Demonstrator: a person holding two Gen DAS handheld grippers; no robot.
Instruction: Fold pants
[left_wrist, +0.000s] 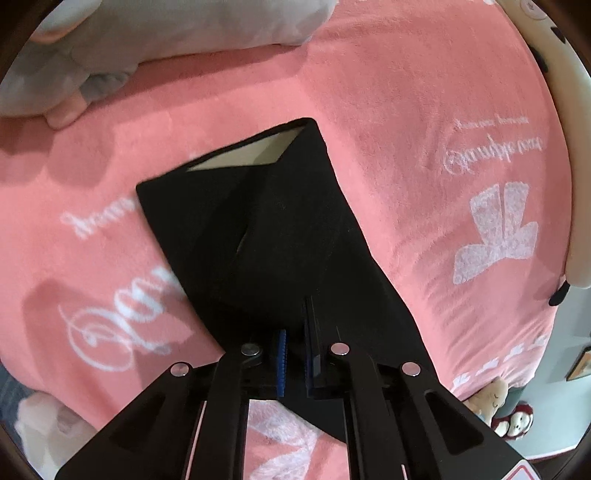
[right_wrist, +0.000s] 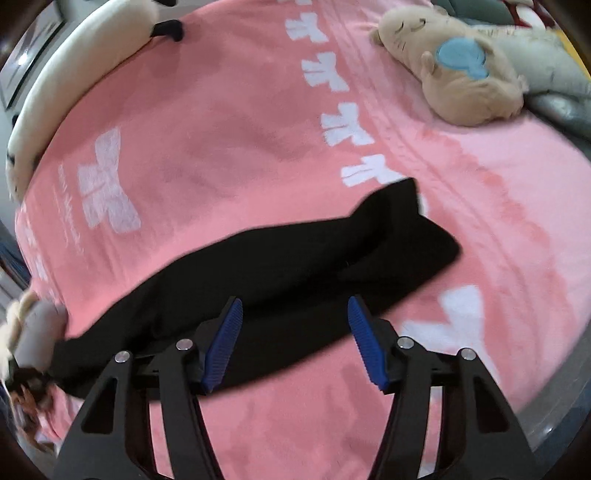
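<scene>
A: Black pants (left_wrist: 266, 236) are lying on the pink blanket (left_wrist: 388, 122) of the bed, stretching away from the left tool (left_wrist: 294, 360).

B: Is that tool gripping them?

A: Its blue pads (left_wrist: 281, 360) are sitting nearly together, and the dark cloth is running right up between them, so it is pinching the near part of the pants. The far end is showing a pale lining at an open edge.

B: And the other side?

A: The right tool (right_wrist: 295, 341) is hanging just over the pants (right_wrist: 280, 273), fingers (right_wrist: 225, 343) standing moderately apart with nothing pressed between them. The cloth is lying under and beyond the tips, running as a long band from lower left to upper right of that view.

B: What else is sitting on the bed?

A: A tan plush (right_wrist: 454, 70) is resting near the far right corner, well apart from the pants. A cream plush (right_wrist: 74, 85) is lining the left edge, and a grey plush (left_wrist: 147, 33) is lying at the top of the left view. White bows (right_wrist: 107, 184) are printed on the blanket.
</scene>
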